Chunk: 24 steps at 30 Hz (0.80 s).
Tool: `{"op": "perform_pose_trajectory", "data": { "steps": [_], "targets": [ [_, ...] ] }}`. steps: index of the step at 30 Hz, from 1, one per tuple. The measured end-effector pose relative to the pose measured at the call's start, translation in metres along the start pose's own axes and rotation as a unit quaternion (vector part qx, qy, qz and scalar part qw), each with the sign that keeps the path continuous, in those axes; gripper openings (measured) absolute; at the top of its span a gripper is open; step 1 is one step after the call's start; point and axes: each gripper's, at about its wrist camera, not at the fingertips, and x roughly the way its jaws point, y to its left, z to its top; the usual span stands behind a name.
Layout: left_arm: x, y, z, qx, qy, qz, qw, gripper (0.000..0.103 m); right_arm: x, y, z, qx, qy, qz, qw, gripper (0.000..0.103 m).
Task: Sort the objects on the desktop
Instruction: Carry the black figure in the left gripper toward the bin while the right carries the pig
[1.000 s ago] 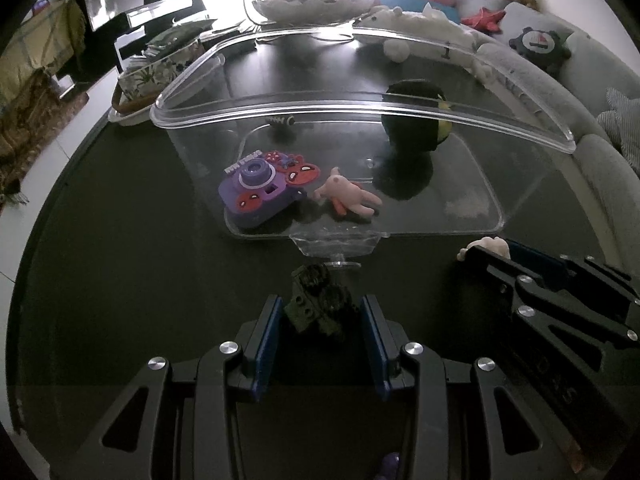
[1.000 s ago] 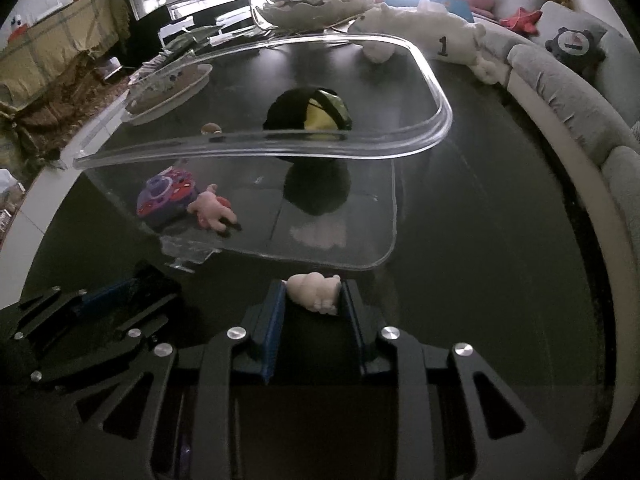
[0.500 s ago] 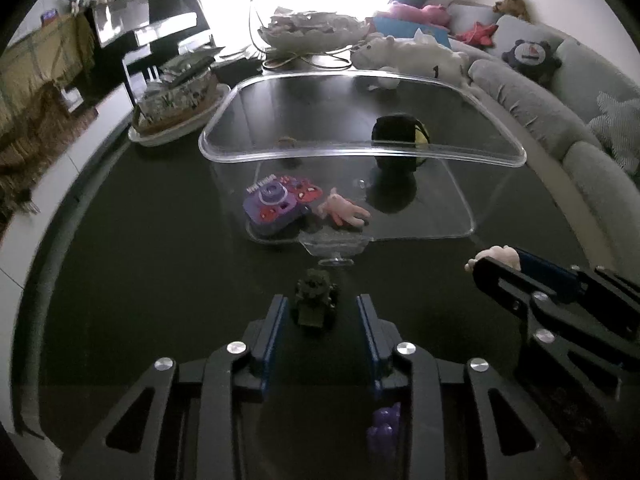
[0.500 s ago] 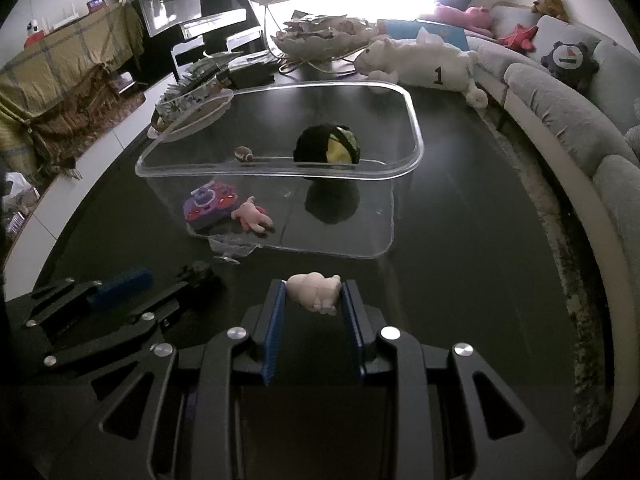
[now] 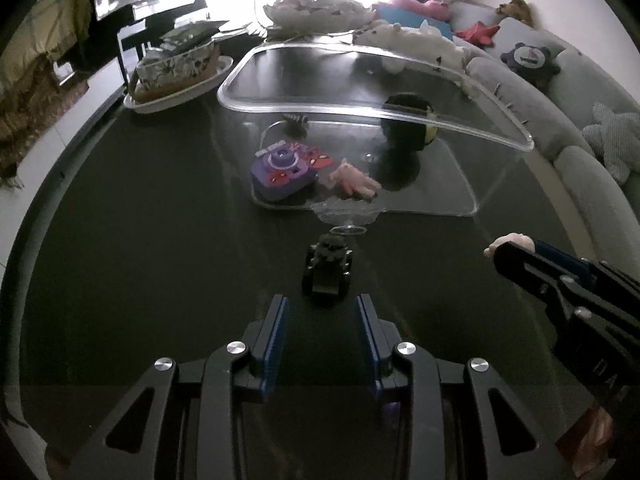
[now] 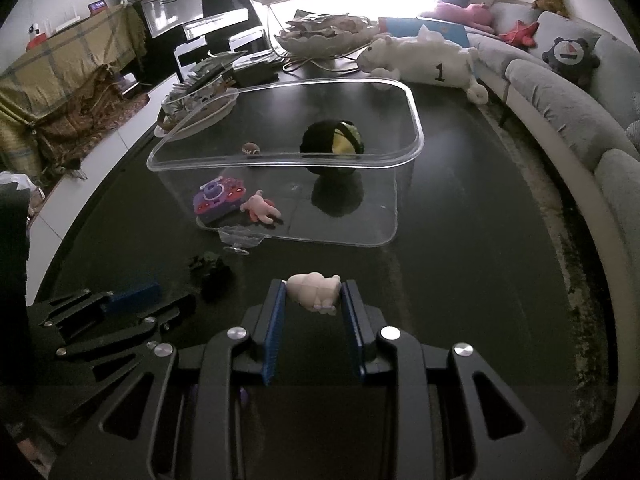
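Note:
A clear plastic bin [image 5: 496, 130] [image 6: 416, 136] stands on the dark table and holds a purple toy camera [image 5: 282, 170] [image 6: 218, 199], a pink figure [image 5: 354, 182] [image 6: 260, 210], a black-and-yellow ball [image 5: 408, 126] [image 6: 332, 142] and a small brown ball [image 6: 251, 149]. A dark green toy vehicle [image 5: 328, 270] [image 6: 208, 266] sits on the table just beyond my open left gripper [image 5: 322, 304], apart from its fingers. My right gripper [image 6: 313, 292] is shut on a cream-coloured toy [image 6: 314, 290], which also shows in the left wrist view [image 5: 510, 240].
A white plate with a patterned box [image 5: 176, 68] stands left of the bin. A white plush animal [image 6: 428, 60] and a shell-shaped dish [image 6: 328, 30] lie behind it. A grey sofa [image 6: 560, 96] with cushions curves along the right table edge.
My left gripper has let go of the green vehicle and drawn back; the vehicle now stands on the table before the bin. My right gripper has also drawn back, still holding the cream toy.

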Motion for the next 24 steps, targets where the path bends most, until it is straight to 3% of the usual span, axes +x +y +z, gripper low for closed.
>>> {"op": "perform_pose_trajectory", "data": {
  "steps": [2,4,6,20,23,24],
  "targets": [
    [0.0,0.002,0.0,-0.001,0.003,-0.007,1.0,0.035,0.001,-0.001,0.0,0.002,0.0,0.001,1.0,0.026],
    [-0.003,0.003,0.003,-0.002,-0.005,-0.014,0.9999,0.053,0.003,-0.002,0.0,0.003,0.003,0.004,1.0,0.026],
    [-0.003,0.0,0.007,0.002,-0.011,-0.014,0.9998,0.058,0.005,-0.002,0.0,0.004,0.005,0.007,1.0,0.026],
    [0.033,-0.008,0.023,0.015,0.002,0.022,0.9996,0.058,0.022,-0.003,0.006,0.003,0.02,0.016,1.0,0.026],
    [0.038,-0.01,0.022,0.022,0.001,0.036,0.9991,0.048,0.027,-0.002,0.006,0.002,0.025,0.016,1.0,0.026],
    [0.04,-0.01,0.022,0.022,0.005,0.039,0.999,0.039,0.028,-0.002,0.006,0.003,0.026,0.016,1.0,0.026]
  ]
}}
